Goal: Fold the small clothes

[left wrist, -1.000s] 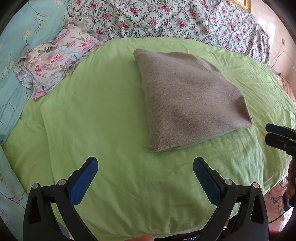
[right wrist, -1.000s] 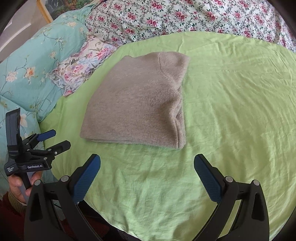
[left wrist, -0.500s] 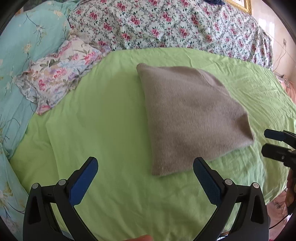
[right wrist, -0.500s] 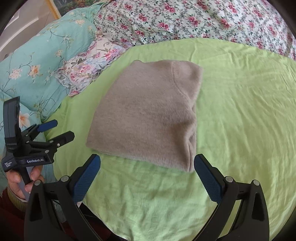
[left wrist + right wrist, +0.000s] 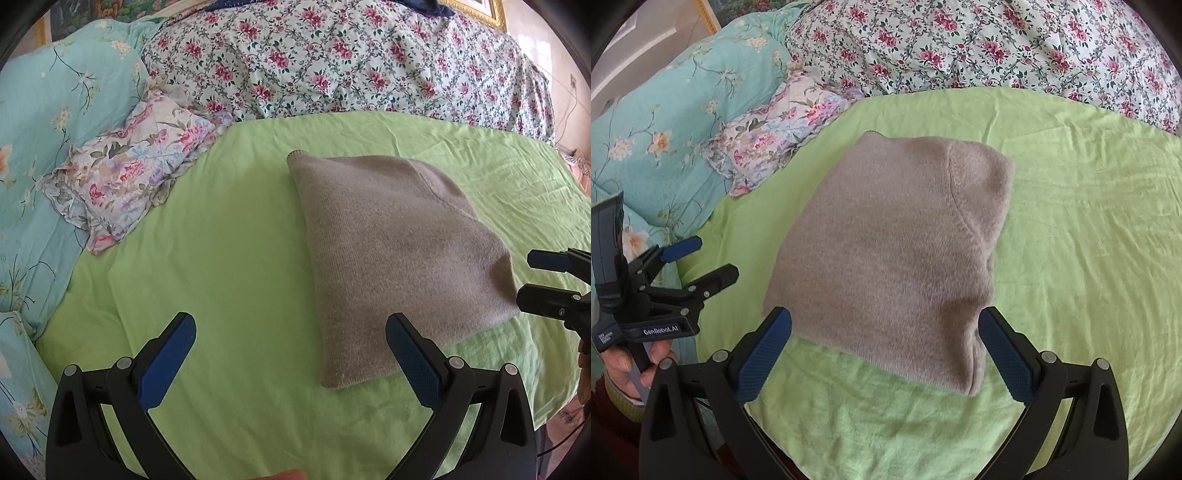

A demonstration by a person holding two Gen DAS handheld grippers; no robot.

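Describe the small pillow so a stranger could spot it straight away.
Start at the green sheet covering the bed. At its far left edge, against the turquoise quilt, lies the small pillow. Its ruffled border and pale pastel flowers set it apart from the pink-rose blanket behind and the plain brown sweater.

bed: green sheet [image 5: 240,258], floral quilt [image 5: 351,55], teal duvet [image 5: 55,110]
wall: gilt picture frame [image 5: 476,11]
light: daylight

Soft, bright daylight fills both views, strongest on the green sheet [image 5: 240,258], which looks slightly washed out at centre. Shadows are faint and diffuse. Fisheye distortion bends the edges, and black vignetting cuts the corners. Focus is sharp, without motion blur.
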